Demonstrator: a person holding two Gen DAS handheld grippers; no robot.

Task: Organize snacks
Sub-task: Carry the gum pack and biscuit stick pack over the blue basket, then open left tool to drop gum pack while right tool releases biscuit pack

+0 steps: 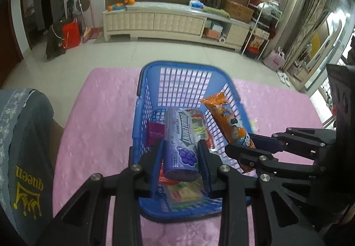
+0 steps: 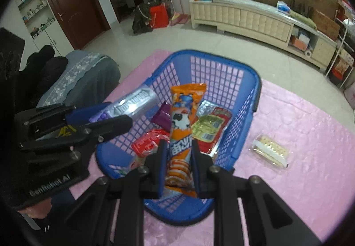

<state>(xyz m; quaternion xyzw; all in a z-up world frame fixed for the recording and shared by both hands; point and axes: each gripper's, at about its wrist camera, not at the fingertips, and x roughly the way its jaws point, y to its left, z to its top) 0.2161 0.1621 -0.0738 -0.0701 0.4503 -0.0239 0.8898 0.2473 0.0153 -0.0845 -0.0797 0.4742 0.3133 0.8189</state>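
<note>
Snacks in transit over the blue basket (image 2: 248, 99): my left gripper (image 1: 180, 155) pinched the purple gum tube (image 1: 180, 135), my right gripper (image 2: 178, 155) pinched the orange wafer packet (image 2: 185, 113), both above the basket's near end. Below them several wrappers, red, yellow and purple, already lay inside. Beyond its right wall, one clear cracker pack (image 2: 269, 150) remained on the pink mat (image 2: 310, 135). I judged sorting mostly done.

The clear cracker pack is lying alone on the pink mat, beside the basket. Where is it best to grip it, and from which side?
Probably from above, across the short width near the middle of the cracker pack. It lies flat on the pink mat, long and thin, apart from the blue basket, so both long edges are free. Both tools are already full.
</note>
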